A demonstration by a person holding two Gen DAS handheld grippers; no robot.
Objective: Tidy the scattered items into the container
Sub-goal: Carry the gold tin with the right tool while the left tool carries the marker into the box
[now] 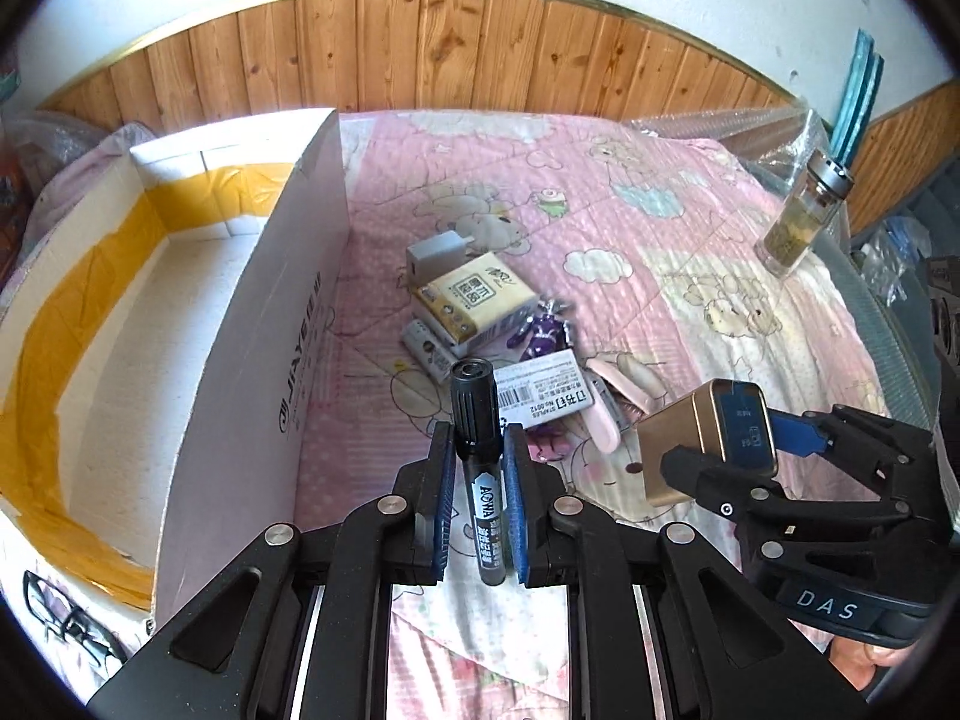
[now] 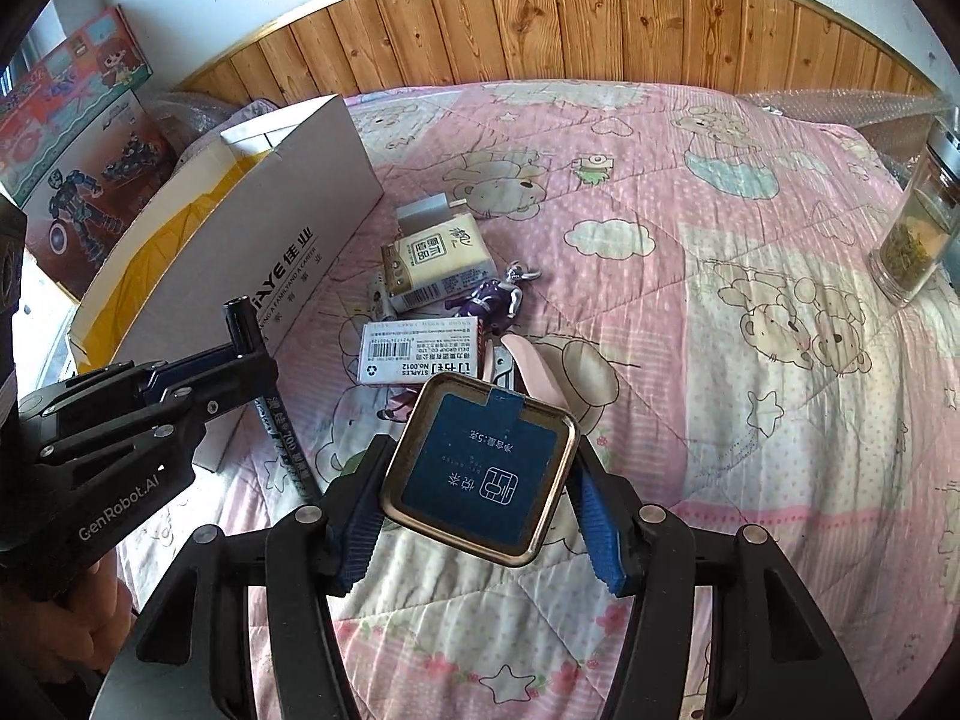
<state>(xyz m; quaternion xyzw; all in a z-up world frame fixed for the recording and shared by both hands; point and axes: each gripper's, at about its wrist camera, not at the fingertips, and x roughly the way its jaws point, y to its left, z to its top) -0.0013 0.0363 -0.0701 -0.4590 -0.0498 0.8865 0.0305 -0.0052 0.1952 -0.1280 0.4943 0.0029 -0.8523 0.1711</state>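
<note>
My left gripper [image 1: 478, 450] is shut on a black marker [image 1: 477, 420] that stands upright between the blue pads, lifted above the pink quilt. The white cardboard box [image 1: 264, 324] lies open to its left, its inside bare. My right gripper [image 2: 480, 474] is shut on a gold tin with a blue label [image 2: 483, 468], held above the quilt; the same tin [image 1: 708, 438] shows at the right of the left wrist view. On the quilt remain a tissue pack [image 1: 480, 300], a staples box [image 1: 543, 393], a purple figure [image 1: 540, 330], a grey charger [image 1: 435, 252] and a pink item [image 1: 606, 414].
A glass bottle with tea [image 1: 801, 219] stands at the quilt's right edge beside bubble wrap [image 1: 720, 126]. A colourful toy box [image 2: 72, 138] stands behind the cardboard box. A wooden wall panel [image 1: 480, 48] runs along the back. A hand [image 2: 78, 630] grips the left tool.
</note>
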